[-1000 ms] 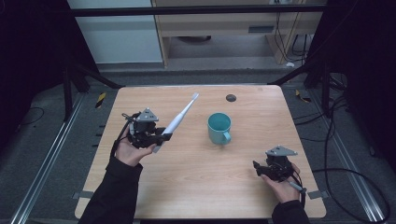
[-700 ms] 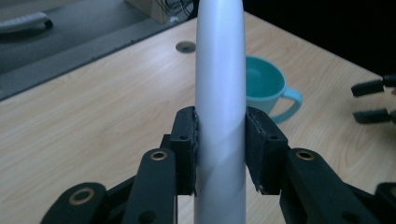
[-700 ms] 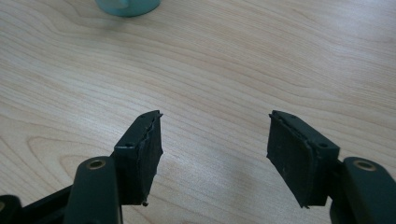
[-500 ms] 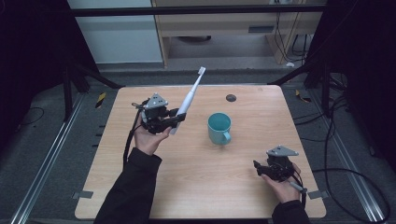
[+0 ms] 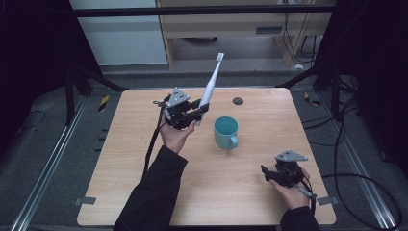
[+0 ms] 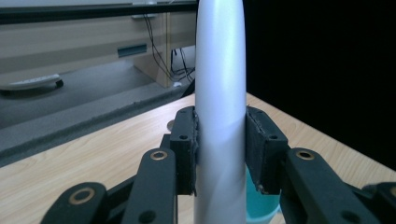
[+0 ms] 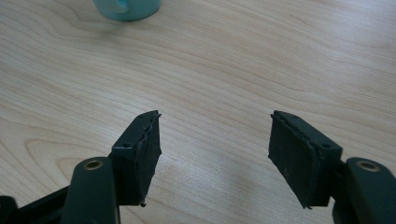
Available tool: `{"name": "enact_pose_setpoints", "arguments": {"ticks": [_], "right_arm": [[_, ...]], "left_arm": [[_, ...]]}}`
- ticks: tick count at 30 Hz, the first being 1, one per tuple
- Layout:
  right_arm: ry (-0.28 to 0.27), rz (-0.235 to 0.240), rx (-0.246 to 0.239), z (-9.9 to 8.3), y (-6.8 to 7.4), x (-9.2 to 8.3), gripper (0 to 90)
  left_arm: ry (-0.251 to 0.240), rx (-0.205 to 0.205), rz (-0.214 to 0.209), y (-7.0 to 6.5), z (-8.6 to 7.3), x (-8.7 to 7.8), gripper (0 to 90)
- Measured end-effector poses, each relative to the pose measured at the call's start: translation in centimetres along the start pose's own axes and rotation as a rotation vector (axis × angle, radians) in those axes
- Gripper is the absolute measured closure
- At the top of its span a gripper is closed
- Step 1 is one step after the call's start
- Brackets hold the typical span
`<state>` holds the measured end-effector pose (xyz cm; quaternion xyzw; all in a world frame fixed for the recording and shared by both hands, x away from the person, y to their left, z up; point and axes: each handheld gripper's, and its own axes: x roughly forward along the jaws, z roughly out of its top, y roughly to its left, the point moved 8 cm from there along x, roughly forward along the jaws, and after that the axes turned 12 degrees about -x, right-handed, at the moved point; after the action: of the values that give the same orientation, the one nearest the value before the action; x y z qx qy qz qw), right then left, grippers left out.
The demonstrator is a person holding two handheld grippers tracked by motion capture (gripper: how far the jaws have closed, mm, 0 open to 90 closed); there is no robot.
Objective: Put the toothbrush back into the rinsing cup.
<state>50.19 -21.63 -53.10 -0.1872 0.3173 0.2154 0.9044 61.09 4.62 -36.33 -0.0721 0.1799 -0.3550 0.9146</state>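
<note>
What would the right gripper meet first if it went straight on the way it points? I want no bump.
The right gripper, jaws open and empty, points low over the bare wooden table. The teal mug lies ahead, slightly aside; likely table first.

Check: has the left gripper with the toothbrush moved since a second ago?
Yes. The left gripper, shut on the toothbrush, has moved toward the teal mug, which stayed put; the brush now stands more upright.

Light wooden table (image 5: 144, 159), teal mug (image 5: 225, 132) near middle, small dark disc (image 5: 237, 101) at far edge
</note>
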Motion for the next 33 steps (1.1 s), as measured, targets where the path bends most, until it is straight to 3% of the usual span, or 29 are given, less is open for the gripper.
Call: {"name": "enact_pose_setpoints", "arguments": {"ticks": [16, 22, 27, 33], "right_arm": [[-0.005, 0.006, -0.003, 0.0, 0.0, 0.0, 34.1], [-0.006, 0.006, -0.003, 0.0, 0.0, 0.0, 34.2], [-0.004, 0.007, -0.003, 0.0, 0.1, 0.1, 34.3], [-0.006, 0.009, -0.005, 0.0, 0.1, 0.1, 34.4]], "left_arm": [[-0.026, -0.003, -0.022, -1.4, -0.8, 5.3, 66.0], [-0.017, -0.012, -0.024, -1.9, -2.4, 7.1, 66.0], [-0.023, -0.031, -0.023, -1.7, -3.7, 8.0, 66.0], [0.004, -0.027, -0.023, -1.6, -5.2, 8.8, 66.0]]}}
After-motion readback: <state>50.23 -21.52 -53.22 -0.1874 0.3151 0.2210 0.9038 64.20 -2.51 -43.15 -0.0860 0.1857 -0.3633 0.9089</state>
